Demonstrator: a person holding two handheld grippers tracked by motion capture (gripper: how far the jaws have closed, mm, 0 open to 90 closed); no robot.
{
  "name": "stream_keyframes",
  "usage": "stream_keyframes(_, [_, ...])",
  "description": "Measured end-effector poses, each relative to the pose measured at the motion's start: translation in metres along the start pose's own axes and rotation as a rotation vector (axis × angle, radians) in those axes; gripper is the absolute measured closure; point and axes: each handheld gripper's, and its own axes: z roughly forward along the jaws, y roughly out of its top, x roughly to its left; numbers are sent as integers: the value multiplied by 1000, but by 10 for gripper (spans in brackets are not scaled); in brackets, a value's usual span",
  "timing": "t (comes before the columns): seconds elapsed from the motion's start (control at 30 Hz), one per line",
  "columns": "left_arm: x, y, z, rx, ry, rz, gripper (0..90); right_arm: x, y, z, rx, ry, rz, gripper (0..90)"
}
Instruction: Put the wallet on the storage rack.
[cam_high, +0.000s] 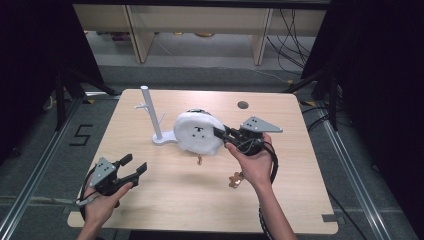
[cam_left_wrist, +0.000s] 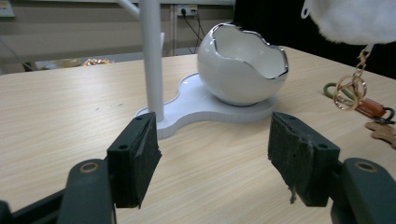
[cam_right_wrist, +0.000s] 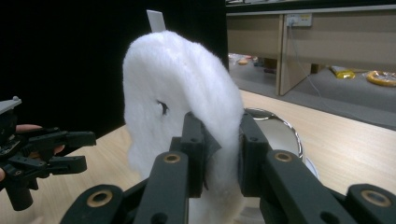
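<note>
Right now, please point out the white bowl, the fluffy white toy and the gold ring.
white bowl (cam_left_wrist: 240, 74): left gripper view, outer wall.
fluffy white toy (cam_right_wrist: 182, 84): right gripper view, upper fur.
gold ring (cam_left_wrist: 349, 87): left gripper view, its rim.

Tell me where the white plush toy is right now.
In the high view the white plush toy sits mid-table, pinched at its edge by the right gripper, held over the egg-shaped bowl beside the white stand.

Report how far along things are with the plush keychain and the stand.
Done: the right claw has clamped the white plush keychain and lifted it above the egg-shaped bowl. In hand: carrying it; its gold ring dangles free. Left, probably: hanging it on the white stand. The left claw waits open.
</note>
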Motion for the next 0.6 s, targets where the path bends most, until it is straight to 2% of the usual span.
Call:
stream_keyframes(0.07, [2,-6,1,-3,9,-1,327,-1,2,2,-15,2,-30,772])
stream_keyframes(0.2, [4,-11,3,-8,13,-4,319,-1,5,2,-16,-13,-17,772])
stream_keyframes(0.23, [4,-11,2,6,22,1,317,-2,6,2,-27,-16,-46,772])
stream_keyframes(0.27, [4,-13,3,5,26,0,316,-2,7,2,-26,-12,-28,771])
stream_keyframes(0.33, [4,-15,3,9,28,3,316,-2,9,2,-24,-19,-30,771])
stream_keyframes(0.37, [4,-17,5,-5,23,7,316,-2,11,2,-28,-21,-31,770])
stream_keyframes(0.4, [4,-17,4,5,26,9,316,-3,12,2,-38,-24,-49,770])
stream_keyframes(0.5, [4,-19,3,15,37,15,316,-4,14,3,-34,-20,-34,770])
stream_keyframes(0.53, [4,-20,4,2,29,16,316,-4,15,3,-36,-20,-29,770])
stream_keyframes(0.6, [4,-21,3,18,37,25,316,-5,16,4,-44,-29,-31,769])
